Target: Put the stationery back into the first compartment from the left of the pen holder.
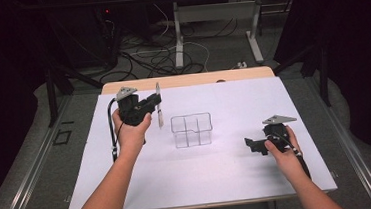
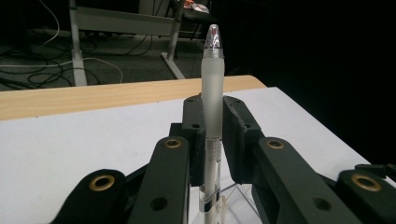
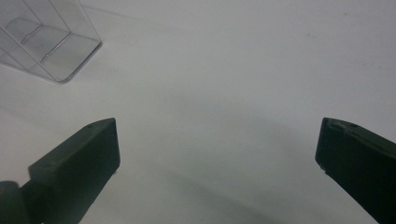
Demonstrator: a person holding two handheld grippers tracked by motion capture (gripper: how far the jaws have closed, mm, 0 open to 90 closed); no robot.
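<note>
The left gripper point(image 2: 212, 135) is clamping a pen point(image 2: 211, 93) upright, just beside the clear box point(image 1: 191, 130), not yet inside. The right gripper point(image 3: 217, 154) is idling, jaws spread wide.

— How are the grippers built?
— Black jaws with brass-ringed screw holes are seen on the left gripper point(image 2: 212, 154); grey three-cornered plates and black cables are carried by both. Forearms are left bare.
</note>
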